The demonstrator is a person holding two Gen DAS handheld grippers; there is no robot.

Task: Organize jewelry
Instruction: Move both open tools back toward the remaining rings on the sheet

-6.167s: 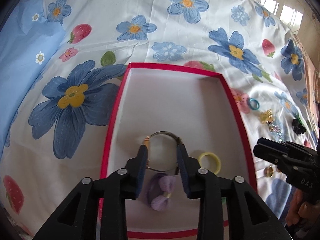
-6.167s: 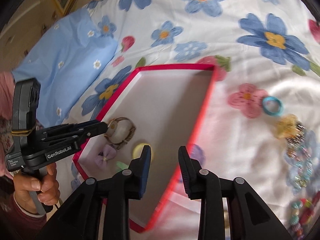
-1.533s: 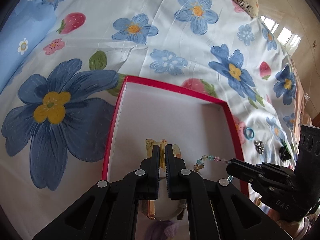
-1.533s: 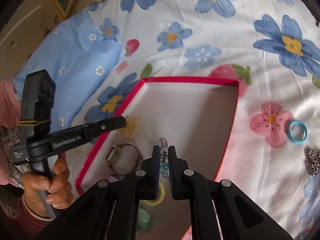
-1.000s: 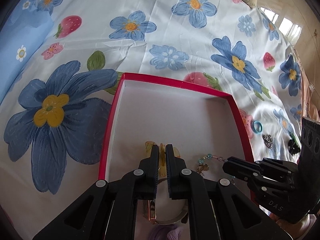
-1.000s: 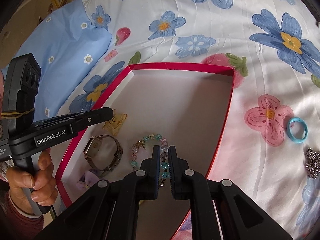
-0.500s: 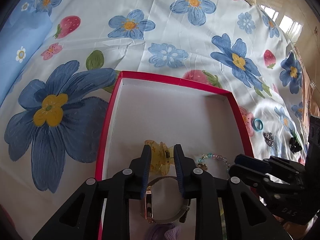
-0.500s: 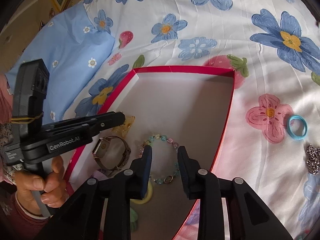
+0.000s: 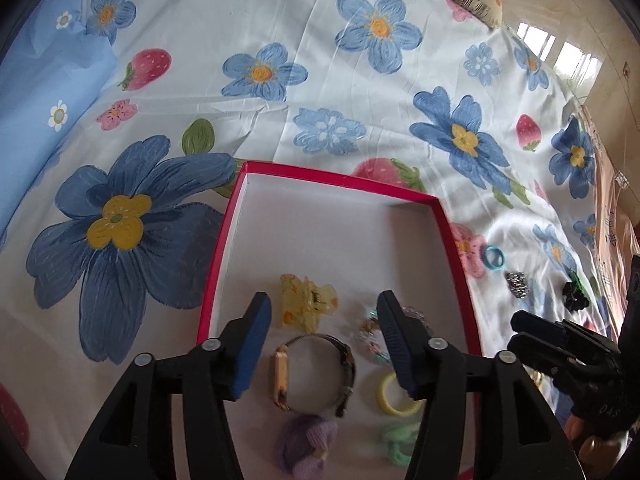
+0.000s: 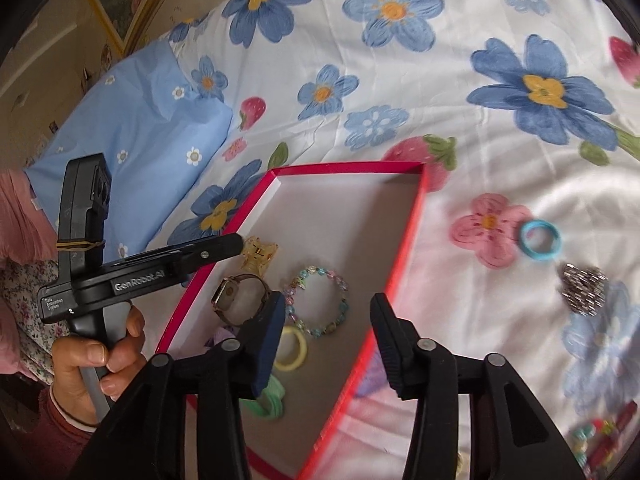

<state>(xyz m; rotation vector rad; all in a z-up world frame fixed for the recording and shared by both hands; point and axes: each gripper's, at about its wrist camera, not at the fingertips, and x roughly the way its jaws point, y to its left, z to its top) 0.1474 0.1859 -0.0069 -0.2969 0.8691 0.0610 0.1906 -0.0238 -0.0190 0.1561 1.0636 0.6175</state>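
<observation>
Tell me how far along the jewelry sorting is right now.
Roughly halfway, at a guess. Done: in the box lie the clip, watch, bead bracelet, yellow ring, purple bow and a green piece. In hand: nothing; the left gripper and right gripper are opening, empty. Left: the blue ring, silver piece and more beads on the sheet.

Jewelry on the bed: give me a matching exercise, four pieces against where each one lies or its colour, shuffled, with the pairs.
Column 1:
1. hair claw
2. blue ring
3. beaded bracelet
4. wristwatch

Column 2:
A. on the sheet outside the red box, beside a pink printed flower
B. clear yellow, in the box
C. pastel beads, in the box
D. gold-coloured case with a dark band, in the box

Pairs: 1-B, 2-A, 3-C, 4-D
</observation>
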